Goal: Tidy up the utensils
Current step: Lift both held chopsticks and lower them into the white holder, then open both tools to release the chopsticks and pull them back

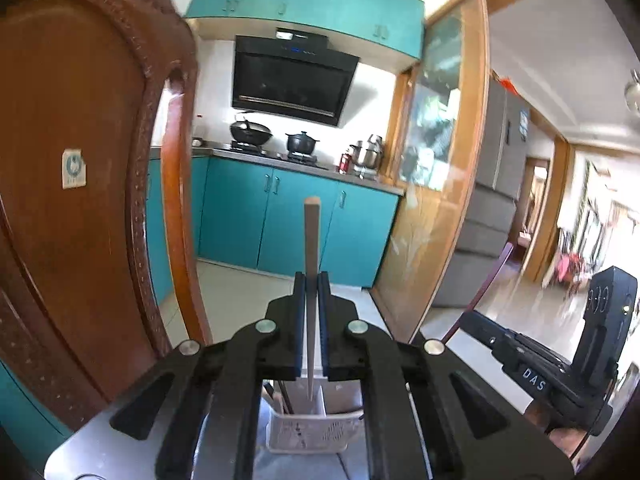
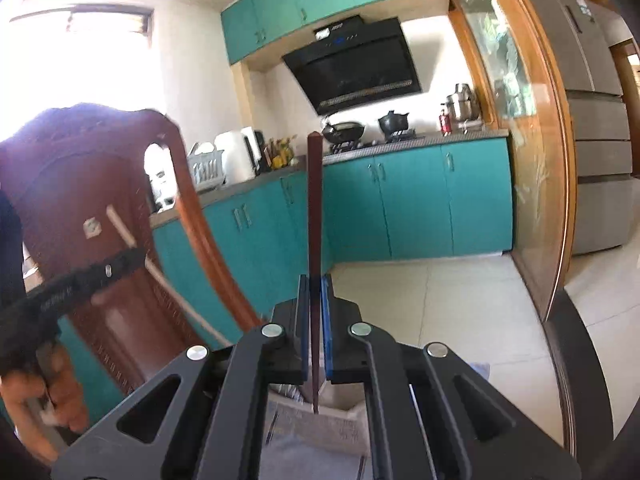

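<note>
Left wrist view: your left gripper point(image 1: 312, 280) is clamping a pale chopstick point(image 1: 311, 240) above the white basket point(image 1: 308, 436) — right wrist view alone is showing your right gripper point(image 2: 316, 282) pinching a dark chopstick point(image 2: 314, 216).

My left gripper point(image 1: 312, 280) pinches a chopstick point(image 1: 311, 236) above the basket point(image 1: 306, 434); a chair point(image 1: 80, 168) stands left.
</note>
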The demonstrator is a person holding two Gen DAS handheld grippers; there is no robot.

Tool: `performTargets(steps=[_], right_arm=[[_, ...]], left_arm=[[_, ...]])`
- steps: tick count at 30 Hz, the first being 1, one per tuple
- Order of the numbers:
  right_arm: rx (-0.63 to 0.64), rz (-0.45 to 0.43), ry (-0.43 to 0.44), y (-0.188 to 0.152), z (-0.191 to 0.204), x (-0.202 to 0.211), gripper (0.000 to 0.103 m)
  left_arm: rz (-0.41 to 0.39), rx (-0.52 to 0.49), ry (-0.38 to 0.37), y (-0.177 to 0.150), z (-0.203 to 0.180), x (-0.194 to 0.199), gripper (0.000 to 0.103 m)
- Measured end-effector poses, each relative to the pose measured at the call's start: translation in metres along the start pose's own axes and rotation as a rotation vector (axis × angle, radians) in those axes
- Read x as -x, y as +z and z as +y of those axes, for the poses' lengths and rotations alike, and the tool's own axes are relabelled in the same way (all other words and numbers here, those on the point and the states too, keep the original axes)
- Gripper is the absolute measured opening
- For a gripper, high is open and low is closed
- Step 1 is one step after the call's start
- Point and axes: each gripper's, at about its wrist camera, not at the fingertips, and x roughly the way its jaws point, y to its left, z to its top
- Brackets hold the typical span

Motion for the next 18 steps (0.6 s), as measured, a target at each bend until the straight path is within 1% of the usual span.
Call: performTargets(steps=[2,4,6,8,12,18], right_arm=[[0.002,-0.025,-0.027,-0.001,0.001,-0.006,0.006],[0.031,-0.046,-0.077,-0.008,0.002,-0.014,0.006],[0.059,-0.036,-0.118,-0.018,0.003,-0.029,0.006],[0.063,-0.007,-0.113,-0.027,0.002,-0.041,0.006],[0.081,0.034,-0.101,-0.047,0.001,-0.059,0.006],[0.124,0.053,-0.098,-0.058,0.011,-0.062,0.006]], left_arm=[[-0.004,0.017,0.008,-0.002,0.0,-0.016,0.007],[0.004,0.012,0.028,-0.006,0.004,-0.027,0.007],[0.033,0.004,0.036,-0.014,0.004,-0.042,0.007],[0.069,-0.011,0.044,-0.025,0.006,-0.051,0.007],[0.103,-0.055,0.086,-0.039,0.0,-0.067,0.007],[0.165,-0.078,0.102,-0.053,-0.002,-0.085,0.007]])
